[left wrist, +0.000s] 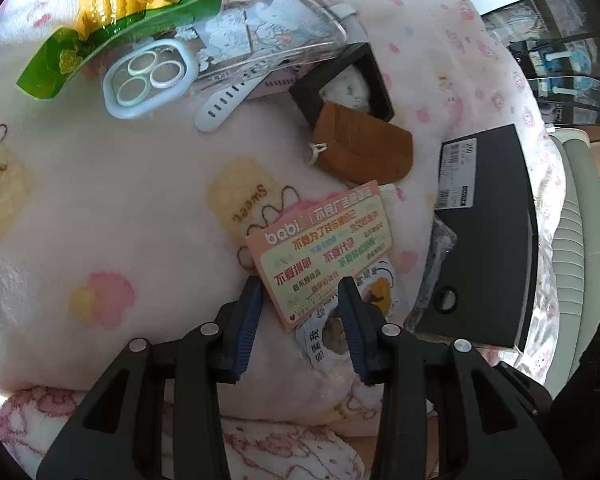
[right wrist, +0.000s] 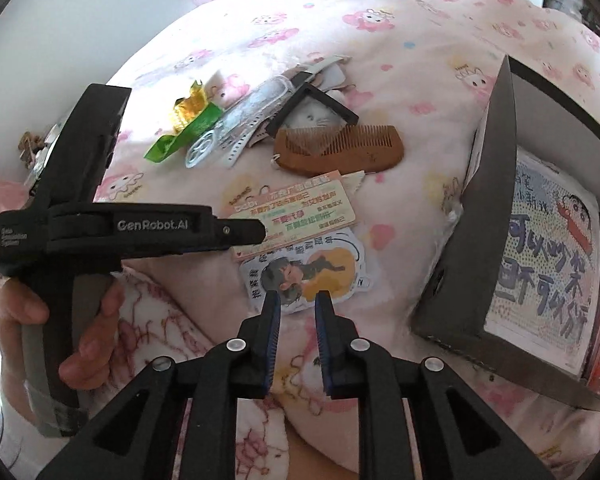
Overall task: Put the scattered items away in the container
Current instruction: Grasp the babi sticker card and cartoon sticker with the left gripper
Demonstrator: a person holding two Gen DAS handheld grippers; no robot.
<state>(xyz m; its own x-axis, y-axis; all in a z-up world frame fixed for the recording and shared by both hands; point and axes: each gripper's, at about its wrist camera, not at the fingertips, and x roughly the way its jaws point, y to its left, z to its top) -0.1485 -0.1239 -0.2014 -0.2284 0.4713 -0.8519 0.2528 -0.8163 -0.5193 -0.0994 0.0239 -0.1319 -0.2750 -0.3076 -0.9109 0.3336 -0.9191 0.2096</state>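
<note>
blanket (left wrist: 140, 200) was pale pink with pink cartoon animals and yellow waffle shapes. card (left wrist: 324, 248) salmon-edged, cream panel, orange and green print. sticker (right wrist: 312, 268) white-bordered, yellow patch behind a dark-haired figure. comb (right wrist: 336, 148) brown wood. wrapper (left wrist: 112, 4) green and yellow. phone case (left wrist: 204, 56) clear, pale blue camera ring. box (left wrist: 488, 240) black. gripper pads (left wrist: 248, 320) blue, on black frames.

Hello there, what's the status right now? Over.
Left gripper open, straddling the pink card. Right gripper open, empty, above the cartoon sticker. Box at right, part filled. Nothing blocking.
</note>
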